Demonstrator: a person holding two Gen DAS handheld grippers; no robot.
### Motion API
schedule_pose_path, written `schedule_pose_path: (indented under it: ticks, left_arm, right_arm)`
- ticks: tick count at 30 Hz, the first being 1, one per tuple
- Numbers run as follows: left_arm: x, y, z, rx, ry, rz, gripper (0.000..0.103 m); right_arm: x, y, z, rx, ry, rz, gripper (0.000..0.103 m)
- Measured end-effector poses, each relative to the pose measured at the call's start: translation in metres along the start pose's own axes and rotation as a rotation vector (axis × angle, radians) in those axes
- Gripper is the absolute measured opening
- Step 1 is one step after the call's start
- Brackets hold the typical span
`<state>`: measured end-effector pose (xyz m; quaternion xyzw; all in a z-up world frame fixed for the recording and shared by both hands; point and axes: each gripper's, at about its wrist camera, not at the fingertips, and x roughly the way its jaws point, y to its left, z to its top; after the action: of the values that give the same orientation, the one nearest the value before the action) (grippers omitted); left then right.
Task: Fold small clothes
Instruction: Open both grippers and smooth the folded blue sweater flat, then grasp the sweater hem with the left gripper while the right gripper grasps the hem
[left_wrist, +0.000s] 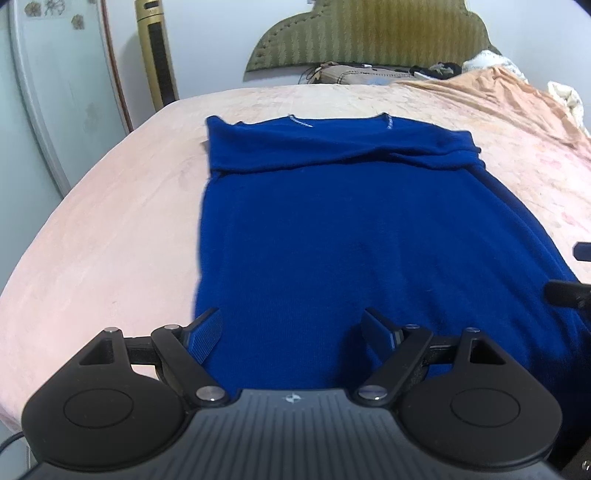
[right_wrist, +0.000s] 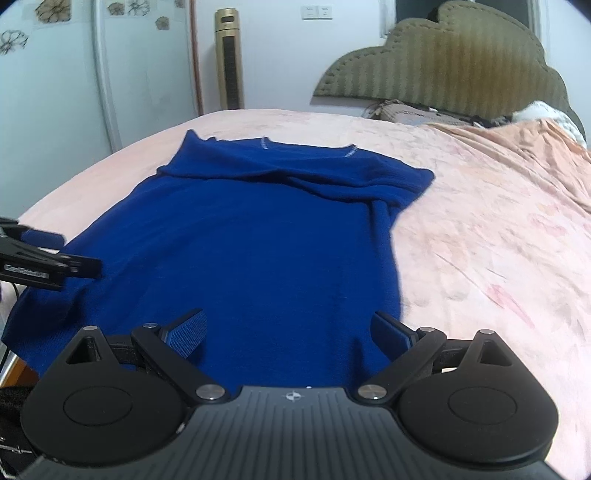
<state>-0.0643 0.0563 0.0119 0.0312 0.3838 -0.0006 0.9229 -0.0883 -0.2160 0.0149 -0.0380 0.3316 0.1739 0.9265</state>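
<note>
My left claw (left_wrist: 291, 325) and right claw (right_wrist: 291, 328) both gape wide, gripping nothing, poised over the near hem of the blue sweater (left_wrist: 369, 229), left at its left corner, right at its right. Its long axis runs straight away from me, sleeves folded across near the collar. It lies flat on the pink bed (left_wrist: 103, 221); beyond, the headboard (left_wrist: 373, 33) and a tower fan (right_wrist: 229, 59)

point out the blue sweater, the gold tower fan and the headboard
blue sweater (left_wrist: 332, 240): left wrist view, middle of its body
gold tower fan (right_wrist: 229, 59): right wrist view, its front grille
headboard (right_wrist: 443, 62): right wrist view, its padded centre
</note>
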Motion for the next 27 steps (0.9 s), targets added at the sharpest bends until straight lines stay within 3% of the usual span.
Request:
schedule_pose_path:
  ticks: [8,15,21,27]
  left_arm:
    - [-0.013,0.061,-0.017,-0.12,0.004,-0.006,0.083]
    - [-0.006,0.09,-0.029,-0.234,0.086,-0.204,0.083]
    - [-0.004,0.078,-0.033,-0.174,0.096,-0.27,0.083]
    - [-0.009,0.065,-0.038,-0.104,0.098,-0.344,0.083]
  right_arm:
    - [-0.015,-0.041,-0.013,0.078,0.027,-0.062,0.097]
    - [-0.02,-0.083,-0.033,0.265,0.109,0.052,0.091]
    - [-0.021,-0.066,-0.042,0.198,0.166,0.121,0.086]
    - [-0.019,-0.033,-0.039,0.168,0.182,0.274,0.081]
